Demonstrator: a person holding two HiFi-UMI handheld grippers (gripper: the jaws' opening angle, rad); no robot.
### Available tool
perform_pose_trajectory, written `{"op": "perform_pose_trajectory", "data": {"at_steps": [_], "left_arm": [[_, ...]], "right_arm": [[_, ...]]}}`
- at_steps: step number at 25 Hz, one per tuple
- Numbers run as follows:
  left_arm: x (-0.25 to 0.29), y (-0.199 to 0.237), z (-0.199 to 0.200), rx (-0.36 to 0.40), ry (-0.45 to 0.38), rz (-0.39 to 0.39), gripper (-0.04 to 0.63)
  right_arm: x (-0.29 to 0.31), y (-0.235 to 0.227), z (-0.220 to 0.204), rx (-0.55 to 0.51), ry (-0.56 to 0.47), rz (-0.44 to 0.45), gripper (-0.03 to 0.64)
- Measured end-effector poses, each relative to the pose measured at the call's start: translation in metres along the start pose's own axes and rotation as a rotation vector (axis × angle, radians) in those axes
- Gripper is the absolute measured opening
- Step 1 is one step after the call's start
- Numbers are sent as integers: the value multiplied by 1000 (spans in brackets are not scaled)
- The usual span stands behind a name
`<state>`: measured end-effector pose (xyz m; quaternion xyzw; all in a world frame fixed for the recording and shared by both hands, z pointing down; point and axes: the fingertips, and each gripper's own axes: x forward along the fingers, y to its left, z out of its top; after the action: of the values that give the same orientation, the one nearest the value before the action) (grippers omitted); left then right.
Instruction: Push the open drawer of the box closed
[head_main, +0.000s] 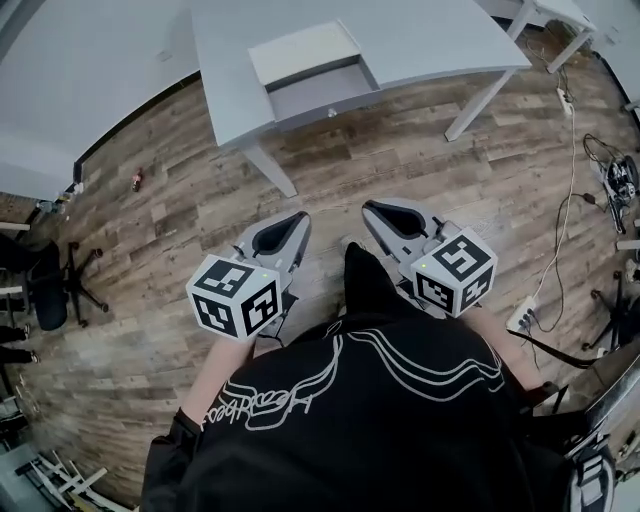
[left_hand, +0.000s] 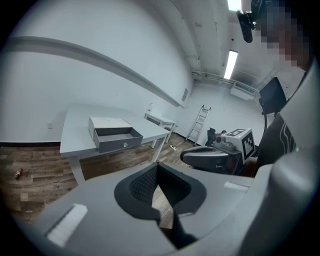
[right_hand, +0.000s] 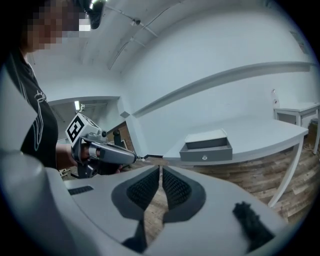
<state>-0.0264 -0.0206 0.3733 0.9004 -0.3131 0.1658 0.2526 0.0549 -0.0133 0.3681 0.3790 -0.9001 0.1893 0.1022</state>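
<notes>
**Head view.** The left tongs (head_main: 296, 220) and right tongs (head_main: 378, 211) are held low over the wooden floor (head_main: 180, 230), close to the person's black shirt (head_main: 380, 410). Its white script cannot be read. Each tool carries a marker cube, left (head_main: 235, 297) and right (head_main: 455, 270), with black-and-white square patterns and no legible text.

Both tongs are narrow, their ribbed pads almost together with nothing between them.

The grey box (head_main: 303, 52) stands on the far tabletop (head_main: 440, 40), near its near edge and well apart from both tongs. Its drawer (head_main: 322, 95) is pulled out toward the person, with a small round knob (head_main: 332, 113) on its front.
</notes>
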Motion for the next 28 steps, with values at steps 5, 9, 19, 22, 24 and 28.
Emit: {"op": "perform_pose_trajectory", "data": {"at_steps": [5,9,19,22,24,28], "left_arm": [[45,42,18,-46,25,24,3],[81,66,29,-59,54,31,3],[111,124,23,-166,87,86,3],[117,130,19,-203,78,73,3],[121,135,18,-210,81,69,3],[125,143,15,-202,98,67,3]], "right_arm": [[50,-56,-1,-17,55,14,11],[91,-97,-6,-42,110,8,11],[159,-160,-5,-35,158,-28,46],[172,-169,-12,-62,189,-56,66],[178,-174,-18,-73,209,-70,71],[189,-182,-26,-101,237,-108,72]]}}
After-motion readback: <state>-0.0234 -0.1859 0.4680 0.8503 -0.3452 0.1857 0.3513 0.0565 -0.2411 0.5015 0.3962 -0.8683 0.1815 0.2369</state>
